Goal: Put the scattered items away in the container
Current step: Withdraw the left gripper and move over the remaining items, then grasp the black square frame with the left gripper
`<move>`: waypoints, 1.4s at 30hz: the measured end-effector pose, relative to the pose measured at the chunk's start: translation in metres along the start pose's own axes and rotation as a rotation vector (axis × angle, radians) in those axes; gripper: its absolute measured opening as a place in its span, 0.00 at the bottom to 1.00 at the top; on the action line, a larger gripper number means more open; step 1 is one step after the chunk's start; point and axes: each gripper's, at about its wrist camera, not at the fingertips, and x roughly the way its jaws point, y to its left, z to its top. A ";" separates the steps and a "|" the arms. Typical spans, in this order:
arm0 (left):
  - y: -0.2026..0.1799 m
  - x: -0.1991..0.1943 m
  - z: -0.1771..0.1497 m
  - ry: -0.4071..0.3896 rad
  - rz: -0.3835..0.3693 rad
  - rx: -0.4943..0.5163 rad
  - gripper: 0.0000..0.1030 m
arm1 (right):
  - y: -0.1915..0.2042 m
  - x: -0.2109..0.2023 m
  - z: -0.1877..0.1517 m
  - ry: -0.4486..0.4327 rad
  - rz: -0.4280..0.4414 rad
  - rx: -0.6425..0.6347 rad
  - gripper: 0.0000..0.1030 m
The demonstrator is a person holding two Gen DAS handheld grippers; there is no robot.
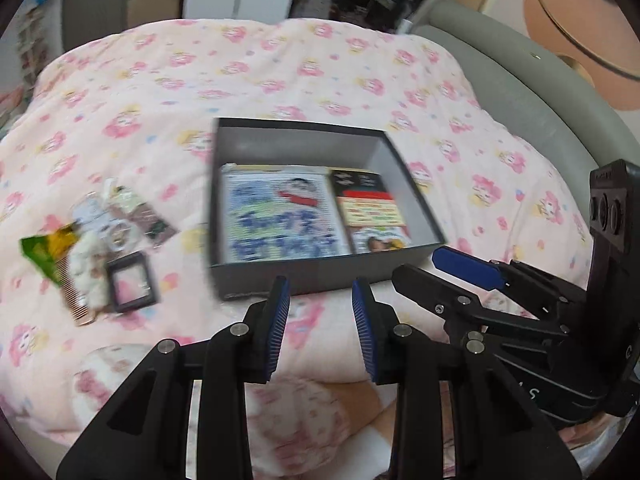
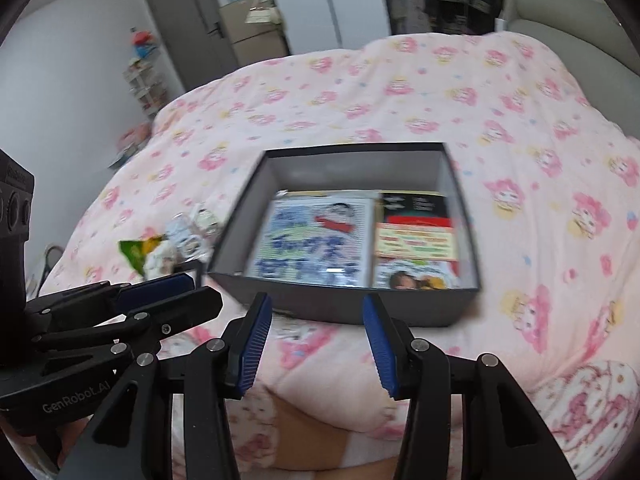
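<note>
A dark grey open box [image 1: 320,278] sits on the pink bed; it also shows in the right wrist view [image 2: 344,304]. Inside lie a cartoon book [image 1: 280,216] and a second booklet [image 1: 372,210]. Left of the box lies a scattered pile: a green packet [image 1: 46,250], a white plush toy [image 1: 86,268], a comb [image 1: 74,300], a small black frame [image 1: 130,282] and cards [image 1: 136,210]. My left gripper [image 1: 322,300] is open and empty just before the box's near wall. My right gripper [image 2: 316,316] is open and empty, also before the near wall.
A pink floral quilt [image 1: 280,80] covers the bed. A grey padded headboard [image 1: 532,92] curves along the right. Cabinets and a door [image 2: 188,24] stand beyond the far edge. The person's pyjama-clad legs [image 1: 304,412] lie below the grippers.
</note>
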 end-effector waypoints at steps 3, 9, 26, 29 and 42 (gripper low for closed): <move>0.035 -0.012 -0.009 -0.011 0.020 -0.066 0.32 | 0.030 0.011 0.002 0.012 0.048 -0.058 0.42; 0.121 -0.022 -0.030 -0.009 0.113 -0.221 0.33 | 0.088 0.051 0.006 0.074 0.137 -0.149 0.42; 0.269 0.049 -0.048 0.107 0.007 -0.480 0.31 | 0.167 0.197 0.009 0.332 0.187 -0.251 0.41; 0.277 0.075 -0.040 0.178 -0.017 -0.475 0.24 | 0.176 0.212 0.009 0.349 0.179 -0.287 0.35; 0.301 0.142 -0.042 0.335 -0.112 -0.521 0.12 | 0.185 0.282 0.005 0.471 0.169 -0.236 0.34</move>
